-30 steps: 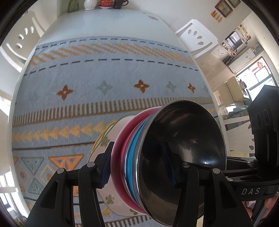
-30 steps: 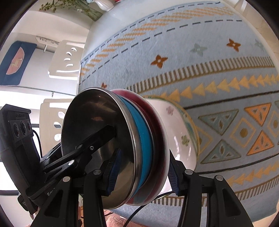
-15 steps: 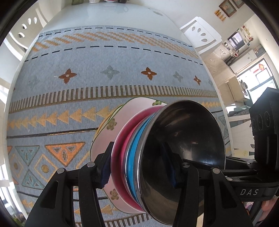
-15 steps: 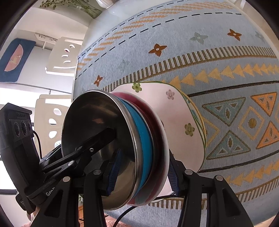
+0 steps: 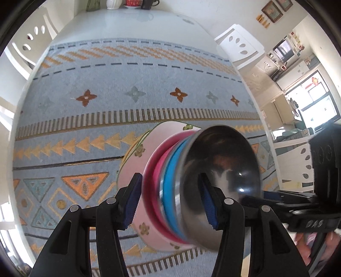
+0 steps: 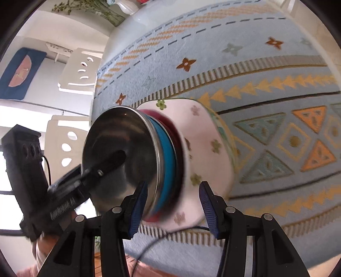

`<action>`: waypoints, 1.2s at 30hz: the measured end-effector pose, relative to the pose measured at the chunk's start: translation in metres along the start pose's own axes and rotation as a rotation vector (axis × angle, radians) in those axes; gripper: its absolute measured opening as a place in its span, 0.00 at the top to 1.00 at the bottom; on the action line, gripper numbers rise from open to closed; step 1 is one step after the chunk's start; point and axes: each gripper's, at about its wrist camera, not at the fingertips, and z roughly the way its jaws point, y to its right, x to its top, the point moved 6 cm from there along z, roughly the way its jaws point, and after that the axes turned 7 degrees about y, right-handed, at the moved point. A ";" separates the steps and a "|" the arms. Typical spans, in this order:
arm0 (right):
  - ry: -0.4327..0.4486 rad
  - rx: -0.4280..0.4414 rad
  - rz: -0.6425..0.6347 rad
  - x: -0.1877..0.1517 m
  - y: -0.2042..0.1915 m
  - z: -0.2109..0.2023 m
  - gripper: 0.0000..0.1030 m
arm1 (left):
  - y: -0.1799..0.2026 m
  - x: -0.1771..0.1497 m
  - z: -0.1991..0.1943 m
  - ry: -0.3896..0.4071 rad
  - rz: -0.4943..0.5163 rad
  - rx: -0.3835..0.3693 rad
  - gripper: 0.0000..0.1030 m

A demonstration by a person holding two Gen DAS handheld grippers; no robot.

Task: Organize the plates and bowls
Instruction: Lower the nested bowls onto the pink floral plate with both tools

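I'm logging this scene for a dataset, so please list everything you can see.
stack: 1, four nested bowls, held on edge above the tablecloth
steel bowl: 1, silver, innermost
blue bowl: 1, blue, behind the steel one
red bowl: 1, red, next out
floral bowl: 1, white with flowers, outermost
tablecloth: 1, light blue with orange patterns, on the table
table: 1, white, under the cloth
chairs: at least two, white, beside the table
vase: 1, white, far table edge
mug: 1, dark, near the vase
left gripper: 1, black with blue pads, jaws opening, stack between them
right gripper: 1, black with blue pads, shut on the stack
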 end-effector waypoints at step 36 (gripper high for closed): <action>0.077 -0.066 -0.373 -0.019 -0.042 -0.002 0.51 | 0.026 -0.035 -0.034 0.080 0.042 0.250 0.40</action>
